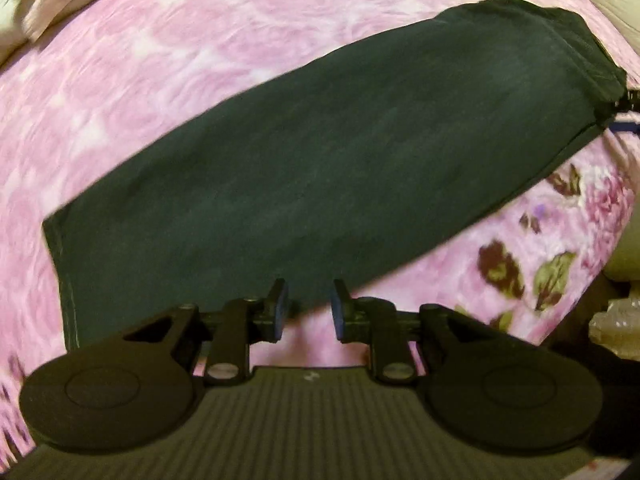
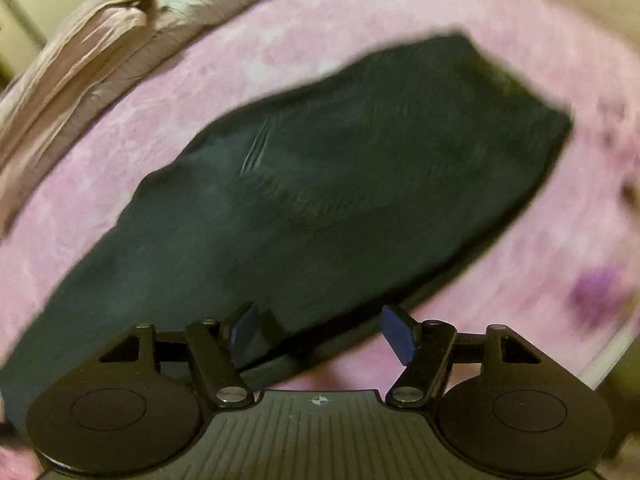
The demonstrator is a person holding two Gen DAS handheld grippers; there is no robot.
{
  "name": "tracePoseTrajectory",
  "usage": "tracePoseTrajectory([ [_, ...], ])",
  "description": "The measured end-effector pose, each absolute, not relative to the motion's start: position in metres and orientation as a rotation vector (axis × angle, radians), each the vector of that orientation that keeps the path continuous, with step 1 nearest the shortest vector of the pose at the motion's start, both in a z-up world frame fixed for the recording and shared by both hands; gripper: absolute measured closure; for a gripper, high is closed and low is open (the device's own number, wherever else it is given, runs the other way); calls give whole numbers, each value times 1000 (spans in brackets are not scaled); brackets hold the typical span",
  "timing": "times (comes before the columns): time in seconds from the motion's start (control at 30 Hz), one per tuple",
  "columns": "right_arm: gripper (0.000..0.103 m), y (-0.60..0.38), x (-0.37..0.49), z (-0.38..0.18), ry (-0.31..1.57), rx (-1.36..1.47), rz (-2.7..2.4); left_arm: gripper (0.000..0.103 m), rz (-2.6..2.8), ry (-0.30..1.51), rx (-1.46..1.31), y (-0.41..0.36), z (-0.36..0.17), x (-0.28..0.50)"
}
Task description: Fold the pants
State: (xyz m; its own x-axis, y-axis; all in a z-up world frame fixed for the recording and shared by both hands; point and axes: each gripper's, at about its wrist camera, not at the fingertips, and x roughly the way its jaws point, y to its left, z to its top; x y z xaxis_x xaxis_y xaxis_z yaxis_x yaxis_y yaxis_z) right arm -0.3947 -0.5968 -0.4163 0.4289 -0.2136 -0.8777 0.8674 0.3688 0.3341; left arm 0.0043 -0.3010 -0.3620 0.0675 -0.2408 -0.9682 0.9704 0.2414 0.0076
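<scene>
Dark green pants [image 1: 320, 160] lie flat on a pink floral blanket, folded lengthwise into one long band running from lower left to upper right. Their hem edge sits at the lower left in the left wrist view. My left gripper [image 1: 308, 312] hovers at the near long edge, open, with nothing between its blue pads [image 1: 280, 312]. In the right wrist view the same pants [image 2: 320, 200] stretch diagonally, blurred by motion. My right gripper [image 2: 324, 334] is open wide at their near edge, its left pad [image 2: 244, 330] over the cloth, holding nothing.
The pink blanket [image 1: 160, 80] covers the bed all around the pants. A rumpled pale pink and cream bedding pile [image 2: 80, 60] lies along the far left. Darker flower prints [image 1: 520, 268] mark the blanket's right edge, with some pale objects beyond it.
</scene>
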Motion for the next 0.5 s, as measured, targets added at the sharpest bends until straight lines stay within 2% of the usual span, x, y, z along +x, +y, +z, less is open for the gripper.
tracePoseTrajectory([
  [0.07, 48, -594, -395, -423, 830, 956, -815, 85, -1122, 1099, 861, -294, -362, 1],
  [0.13, 59, -601, -403, -423, 767, 1004, -845, 85, -1149, 1087, 879, -292, -366, -9],
  [0.33, 65, -606, -423, -414, 644, 1124, -902, 85, -1238, 1059, 915, -309, -374, -44],
  [0.5, 66, -607, -421, -408, 614, 1126, -870, 85, -1450, 868, 1006, -348, -376, -97],
])
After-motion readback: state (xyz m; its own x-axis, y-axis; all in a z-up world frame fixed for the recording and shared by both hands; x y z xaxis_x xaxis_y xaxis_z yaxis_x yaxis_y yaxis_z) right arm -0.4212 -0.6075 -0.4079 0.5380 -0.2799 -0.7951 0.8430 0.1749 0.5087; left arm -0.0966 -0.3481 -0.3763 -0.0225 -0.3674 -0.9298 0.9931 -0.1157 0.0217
